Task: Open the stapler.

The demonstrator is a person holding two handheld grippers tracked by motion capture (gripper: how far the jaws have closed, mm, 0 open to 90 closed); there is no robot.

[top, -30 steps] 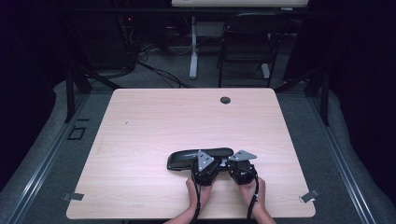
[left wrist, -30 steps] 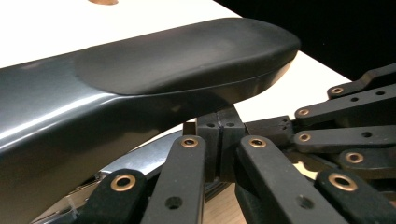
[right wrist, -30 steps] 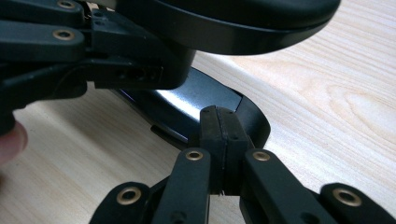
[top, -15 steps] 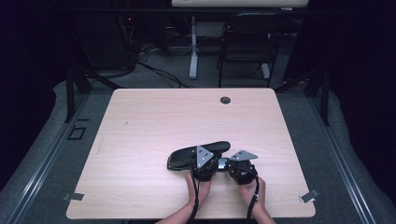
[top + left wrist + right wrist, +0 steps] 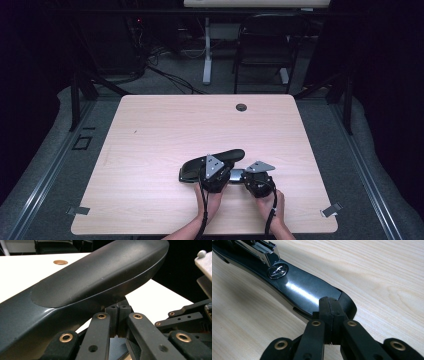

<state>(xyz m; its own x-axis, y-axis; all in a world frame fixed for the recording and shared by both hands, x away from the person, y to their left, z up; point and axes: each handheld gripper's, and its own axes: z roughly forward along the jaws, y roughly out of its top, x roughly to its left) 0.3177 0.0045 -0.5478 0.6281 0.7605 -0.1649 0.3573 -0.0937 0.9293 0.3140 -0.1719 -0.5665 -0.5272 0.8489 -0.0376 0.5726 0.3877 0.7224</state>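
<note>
Black stapler sits near table's front edge, right of centre, hinged open w/ top arm raised; left claw shut, prob. under that arm, right claw shut on stapler's base.

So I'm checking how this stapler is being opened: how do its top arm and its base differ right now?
The top arm is tilted up off the table, while the base lies flat on the wood. The top arm is matte and rounded; the base is flat, glossy, with a metal anvil plate. The left gripper is at the arm, the right gripper presses the base. Both are black.
</note>
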